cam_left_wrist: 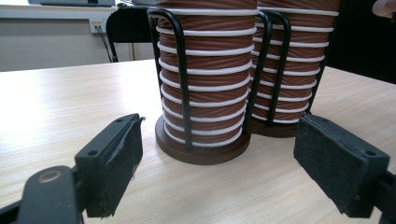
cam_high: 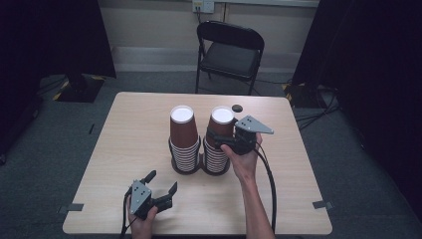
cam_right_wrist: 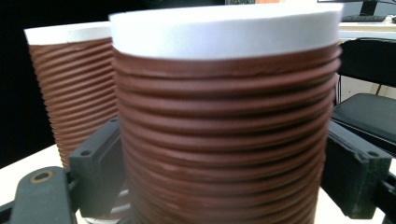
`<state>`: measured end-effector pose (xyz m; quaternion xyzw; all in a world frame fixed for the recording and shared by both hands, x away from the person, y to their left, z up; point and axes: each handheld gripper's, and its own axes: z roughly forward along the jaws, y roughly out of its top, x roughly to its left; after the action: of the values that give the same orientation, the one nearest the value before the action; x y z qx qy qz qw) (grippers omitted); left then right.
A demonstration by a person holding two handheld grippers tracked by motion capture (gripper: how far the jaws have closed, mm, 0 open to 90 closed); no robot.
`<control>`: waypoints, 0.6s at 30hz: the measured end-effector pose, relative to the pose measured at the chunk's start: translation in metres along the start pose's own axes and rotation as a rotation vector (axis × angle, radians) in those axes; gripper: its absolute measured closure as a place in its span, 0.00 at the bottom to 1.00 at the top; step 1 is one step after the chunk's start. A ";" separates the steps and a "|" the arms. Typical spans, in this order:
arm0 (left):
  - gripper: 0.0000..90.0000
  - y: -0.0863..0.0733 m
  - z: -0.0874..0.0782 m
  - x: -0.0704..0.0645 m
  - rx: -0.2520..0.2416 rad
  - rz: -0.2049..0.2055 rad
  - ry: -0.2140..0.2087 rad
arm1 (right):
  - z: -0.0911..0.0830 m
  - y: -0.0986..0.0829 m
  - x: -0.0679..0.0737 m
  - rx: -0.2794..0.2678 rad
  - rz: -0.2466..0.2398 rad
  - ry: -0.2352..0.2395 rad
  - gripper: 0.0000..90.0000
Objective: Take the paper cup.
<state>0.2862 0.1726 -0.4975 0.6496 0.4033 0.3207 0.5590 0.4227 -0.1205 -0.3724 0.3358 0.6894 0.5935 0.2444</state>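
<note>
The right gripper (cam_high: pixel 220 141) sits high on the right-hand stack of cups (cam_high: pixel 219 144), its two black jaws set either side of the top cup (cam_right_wrist: pixel 224 121) just under the white rim. In the right gripper view the left pad appears to meet the ribbed brown wall, while the right pad seems to stand a sliver off it, so the jaws are around the cup but I cannot say for certain that they clamp it. The right hand (cam_high: pixel 244 159) holds this gripper from behind, the forearm running up from the table's near edge and the grey three-cornered plate tilted on top.

The left gripper (cam_high: pixel 161 186) lies low near the front edge of the table (cam_high: pixel 129 129), jaws spread wide with nothing between them. It points at the foot of the left-hand stack (cam_left_wrist: pixel 203 84), well short of it. The left hand (cam_high: pixel 142 219) grips it from below, wrist close to the table edge.

There are two stacks of cups, side by side and touching or nearly so (each inside its own black wire holder on a round dark base). A small dark disc (cam_high: pixel 237 108) lies just behind the right stack. One black folding chair (cam_high: pixel 230 52) stands beyond the table.
</note>
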 end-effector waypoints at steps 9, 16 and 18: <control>0.17 0.000 0.000 0.000 0.005 0.000 -0.007 | 0.009 -0.007 0.000 0.033 -0.011 -0.026 0.11; 0.17 0.000 0.000 0.000 0.002 -0.002 -0.005 | 0.012 -0.010 -0.001 0.043 -0.004 -0.026 0.13; 0.17 0.000 0.000 0.000 0.002 -0.001 -0.005 | 0.011 -0.010 -0.001 0.045 -0.002 -0.022 0.13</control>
<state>0.2863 0.1728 -0.4975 0.6508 0.4025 0.3183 0.5596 0.4303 -0.1149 -0.3838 0.3468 0.7004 0.5737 0.2448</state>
